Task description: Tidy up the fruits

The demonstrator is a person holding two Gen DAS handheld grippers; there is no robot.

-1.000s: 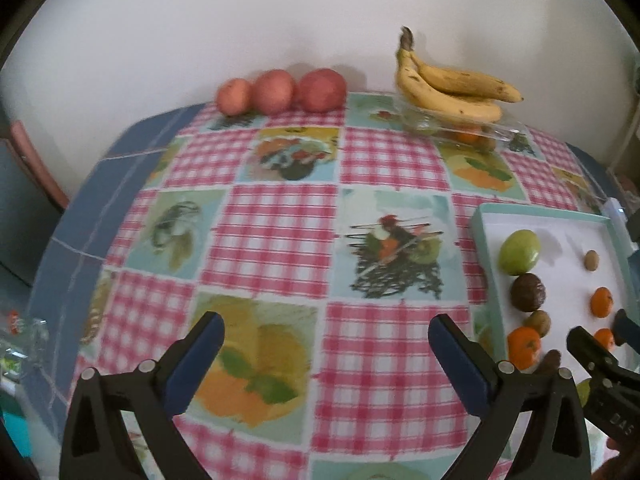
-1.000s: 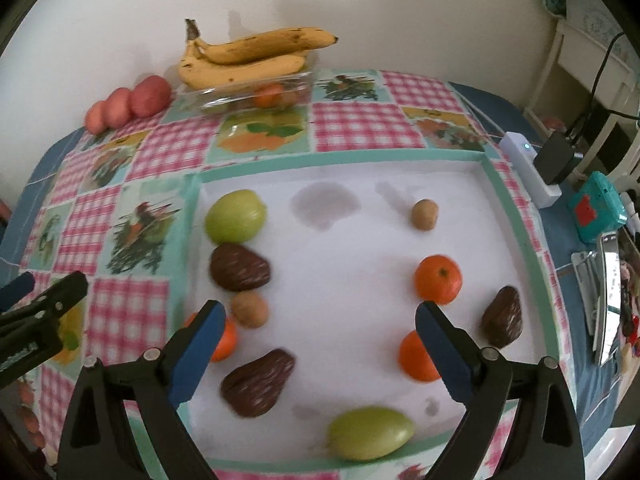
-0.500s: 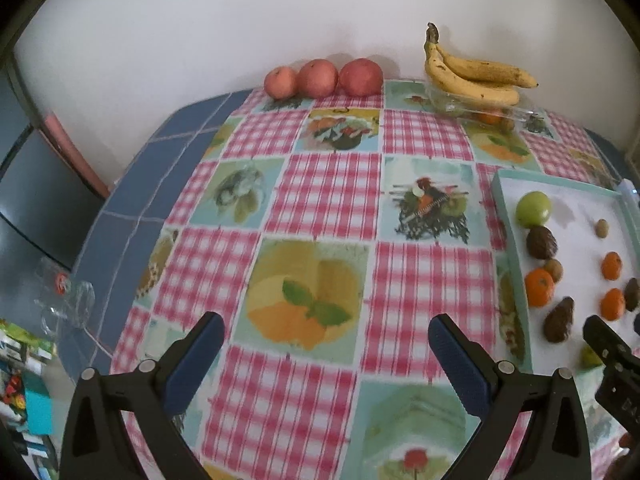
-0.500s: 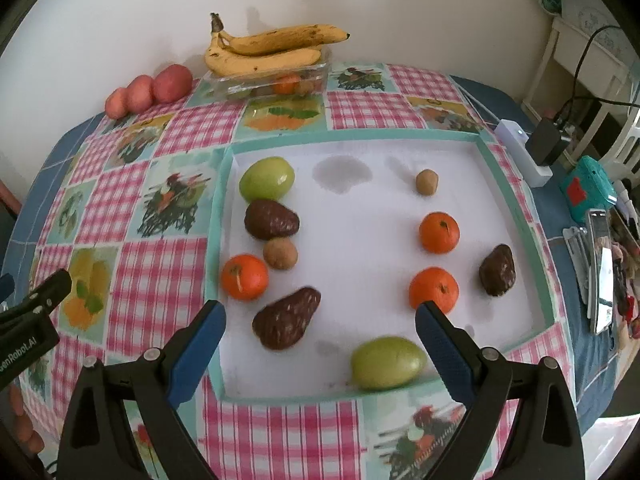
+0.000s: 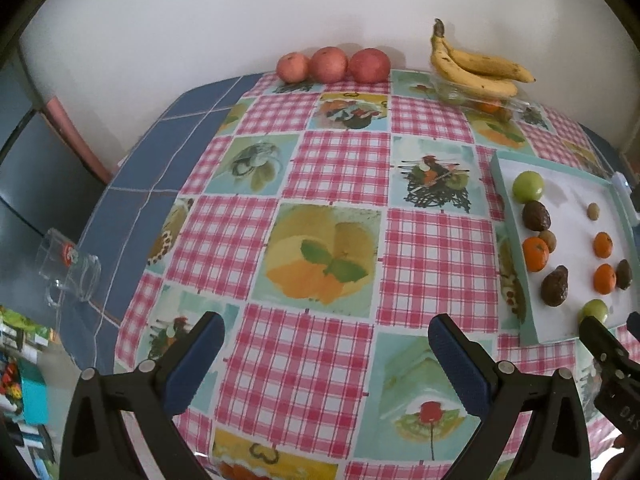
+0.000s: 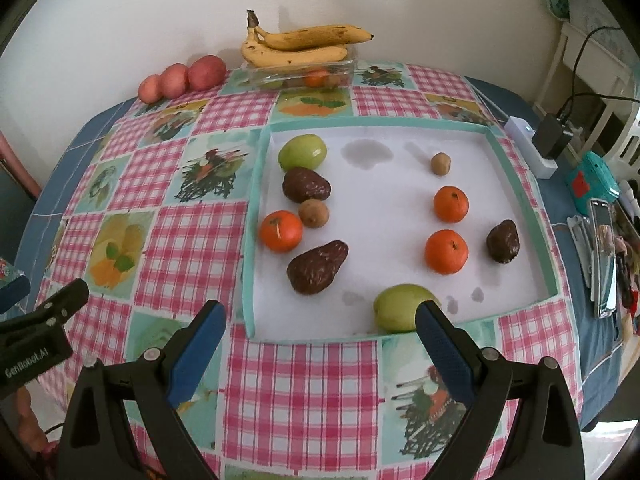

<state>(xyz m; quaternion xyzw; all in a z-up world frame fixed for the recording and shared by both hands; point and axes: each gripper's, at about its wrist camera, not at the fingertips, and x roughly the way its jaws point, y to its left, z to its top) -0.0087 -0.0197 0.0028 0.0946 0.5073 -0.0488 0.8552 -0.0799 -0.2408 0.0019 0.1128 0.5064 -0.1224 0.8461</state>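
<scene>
A white tray with a teal rim [image 6: 256, 184] holds loose fruit: two green fruits [image 6: 302, 152] [image 6: 400, 307], three oranges [image 6: 281, 231] [image 6: 451, 204] [image 6: 446, 251], three dark avocados [image 6: 317, 267] [image 6: 306, 185] [image 6: 503, 241] and two small brown kiwis [image 6: 314, 213] [image 6: 441, 163]. The tray also shows in the left wrist view [image 5: 516, 248]. My right gripper [image 6: 320, 324] is open and empty, above the tray's near edge. My left gripper [image 5: 326, 338] is open and empty over the tablecloth, left of the tray.
Bananas [image 6: 304, 44] lie on a clear container [image 6: 300, 74] at the back, with three red apples [image 5: 332, 65] beside it. A glass mug [image 5: 68, 276] lies off the table's left edge. A power strip [image 6: 528, 146], phone [image 6: 602, 264] and clutter sit at the right.
Both grippers have pulled back and up from the table. More tablecloth and the tray's whole front edge now show. No fruit has moved.
</scene>
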